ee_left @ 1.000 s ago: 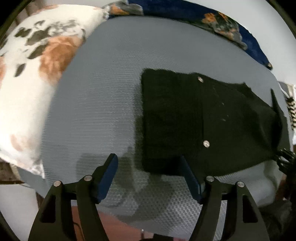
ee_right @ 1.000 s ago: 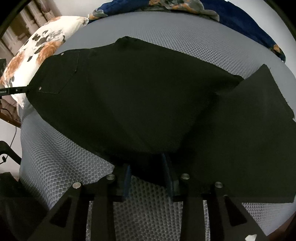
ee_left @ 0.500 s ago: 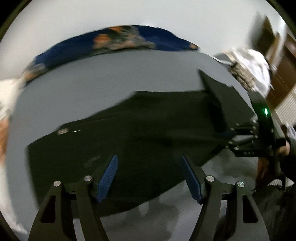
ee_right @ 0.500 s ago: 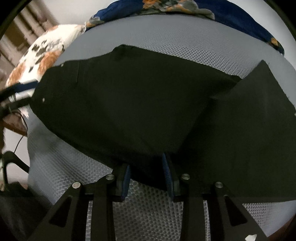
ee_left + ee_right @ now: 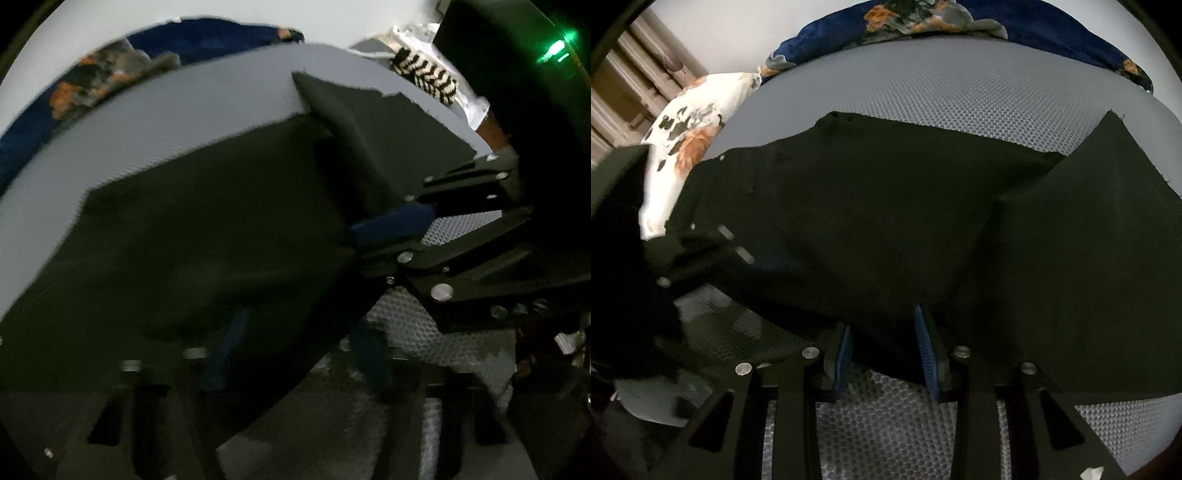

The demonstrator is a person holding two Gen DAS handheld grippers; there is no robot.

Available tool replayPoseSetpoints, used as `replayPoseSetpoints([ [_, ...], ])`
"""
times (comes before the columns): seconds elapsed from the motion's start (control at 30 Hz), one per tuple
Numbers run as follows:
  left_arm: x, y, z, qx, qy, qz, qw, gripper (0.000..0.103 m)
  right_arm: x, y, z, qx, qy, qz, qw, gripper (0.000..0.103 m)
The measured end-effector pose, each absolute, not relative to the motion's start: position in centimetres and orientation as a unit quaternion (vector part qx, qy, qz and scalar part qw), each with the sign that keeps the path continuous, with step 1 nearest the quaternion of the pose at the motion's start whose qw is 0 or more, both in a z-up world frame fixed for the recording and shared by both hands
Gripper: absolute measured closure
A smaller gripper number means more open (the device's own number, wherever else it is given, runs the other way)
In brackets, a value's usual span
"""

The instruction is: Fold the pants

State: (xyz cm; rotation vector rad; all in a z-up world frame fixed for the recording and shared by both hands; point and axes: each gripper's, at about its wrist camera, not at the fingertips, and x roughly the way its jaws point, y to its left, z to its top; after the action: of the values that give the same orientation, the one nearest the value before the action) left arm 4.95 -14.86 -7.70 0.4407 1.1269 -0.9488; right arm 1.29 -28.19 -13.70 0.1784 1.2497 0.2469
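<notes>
Black pants (image 5: pixel 886 221) lie spread on the grey mesh mattress (image 5: pixel 960 92), one leg end folded up at the right (image 5: pixel 1108 206). My right gripper (image 5: pixel 886 350) is shut on the pants' near edge, with cloth bunched between its blue pads. In the left wrist view it (image 5: pixel 362 240) clamps that edge from the right. My left gripper (image 5: pixel 295 350) is blurred low over the same edge, close beside the right one. Its jaws are closing, the cloth's edge lies between them, and the pads still look apart. Its dark frame (image 5: pixel 683 258) shows blurred at the left in the right wrist view.
A white floral pillow (image 5: pixel 690 136) sits at the mattress's far left. A navy floral blanket (image 5: pixel 923 22) runs along the far side. A black-and-white striped cloth (image 5: pixel 424 77) lies past the far right corner. A green light (image 5: pixel 554 48) glows on the right tool.
My left gripper has swept from the waistband corner along the near edge to beside the right gripper, rolling as it went, and its jaws have narrowed slightly. The right gripper has kept its hold and place.
</notes>
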Motion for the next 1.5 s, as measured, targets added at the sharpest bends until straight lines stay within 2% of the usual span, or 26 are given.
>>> replayPoseSetpoints([
  [0.03, 5.1, -15.3, -8.1, 0.203, 0.513, -0.418, 0.722, 0.082, 1.3, -28.3, -13.6, 0.087, 0.584, 0.119, 0.798, 0.071],
  [0.13, 6.1, -15.3, -8.5, 0.18, 0.524, -0.402, 0.729, 0.09, 1.0, -29.2, -12.9, 0.1, 0.58, 0.128, 0.798, 0.071],
  [0.33, 6.3, -14.8, -8.5, 0.143, 0.535, -0.4, 0.73, 0.09, 0.4, -36.7, -11.0, 0.184, 0.531, 0.104, 0.82, 0.071],
  [0.6, 6.7, -14.4, -8.6, 0.114, 0.548, -0.393, 0.73, 0.09, 0.4, -53.9, -14.0, 0.333, 0.474, -0.06, 0.813, 0.069],
  [0.87, 7.0, -14.2, -8.9, 0.1, 0.567, -0.379, 0.725, 0.09, 1.9, -59.0, -15.7, 0.411, 0.425, -0.07, 0.804, 0.07],
  [0.93, 7.2, -14.2, -9.0, 0.099, 0.57, -0.376, 0.723, 0.09, 2.4, -59.4, -15.8, 0.418, 0.419, -0.067, 0.803, 0.071],
  [1.13, 7.4, -14.3, -9.0, 0.098, 0.577, -0.372, 0.721, 0.089, 4.2, -60.7, -16.6, 0.44, 0.408, -0.07, 0.797, 0.083],
  [1.2, 7.4, -14.4, -9.0, 0.099, 0.577, -0.372, 0.721, 0.089, 4.6, -60.9, -16.6, 0.435, 0.411, -0.074, 0.798, 0.095],
  [1.3, 7.4, -14.7, -9.0, 0.101, 0.576, -0.372, 0.721, 0.089, 5.1, -60.4, -15.5, 0.407, 0.414, -0.086, 0.81, 0.099],
  [1.5, 7.3, -14.9, -9.1, 0.107, 0.571, -0.374, 0.723, 0.089, 2.3, -58.3, -9.3, 0.299, 0.393, -0.136, 0.859, 0.099],
])
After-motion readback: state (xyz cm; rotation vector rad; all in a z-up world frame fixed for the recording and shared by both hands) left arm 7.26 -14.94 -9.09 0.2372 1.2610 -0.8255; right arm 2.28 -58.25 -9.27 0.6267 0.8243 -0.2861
